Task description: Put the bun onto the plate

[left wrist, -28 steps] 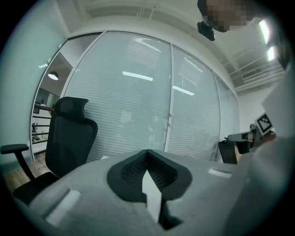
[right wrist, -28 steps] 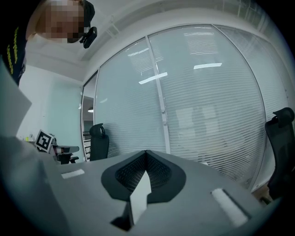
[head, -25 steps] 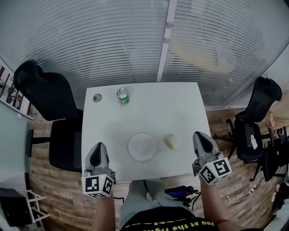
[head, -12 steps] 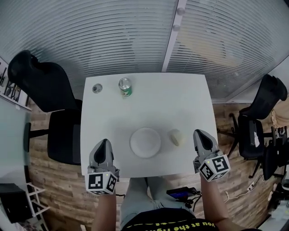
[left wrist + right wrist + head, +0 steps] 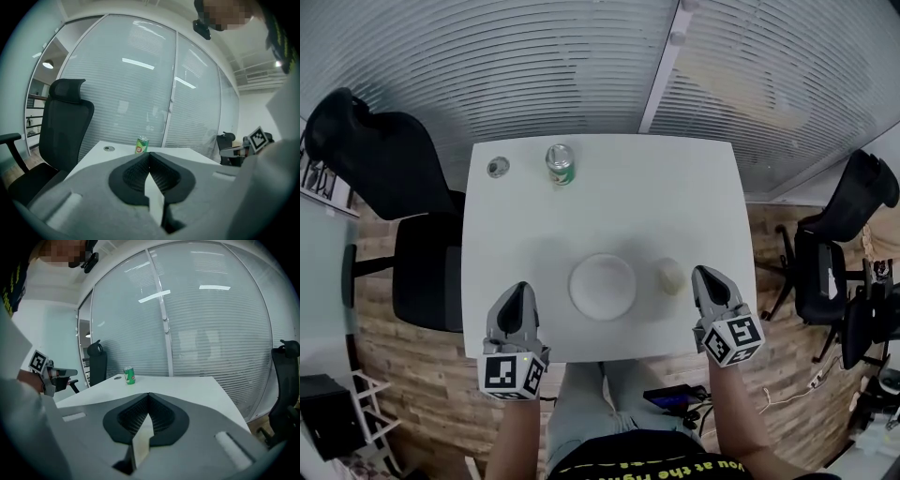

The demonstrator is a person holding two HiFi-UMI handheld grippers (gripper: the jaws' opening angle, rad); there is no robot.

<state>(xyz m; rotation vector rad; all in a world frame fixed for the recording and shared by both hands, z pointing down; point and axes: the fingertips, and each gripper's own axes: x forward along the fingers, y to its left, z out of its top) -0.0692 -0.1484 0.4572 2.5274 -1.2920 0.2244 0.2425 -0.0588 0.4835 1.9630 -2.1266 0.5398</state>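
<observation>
Two hand-held grippers and the task items show in the head view, over a white table [image 5: 609, 202]. The plate [image 5: 602, 286] lies empty near the table's near edge. The bun [image 5: 670, 276] rests on the table just right of the plate, close to its rim but apart from it. The right gripper [image 5: 704, 274] sits right of the plate at the near edge, its tip just beside the bun without touching it. The left gripper [image 5: 520, 289] sits left of the plate, also at the near edge. A green can [image 5: 560, 164] and a small round disc [image 5: 497, 167] stand well beyond the plate, by the far edge. In the left gripper view, the jaws are pressed together with nothing between them. The can appears above the jaw tip, and the gripper's own body hides both plate and bun. In the right gripper view, the jaws are likewise fully together and empty, and again neither plate nor bun is visible past the body. The step in hand is judged to be the approach, since no grasp has begun. The next move calls for the right gripper to spread its jaws, straddle the bun and clamp lightly, as a bun is likely soft. It should then lift the bun clear and carry it leftward onto the plate.
</observation>
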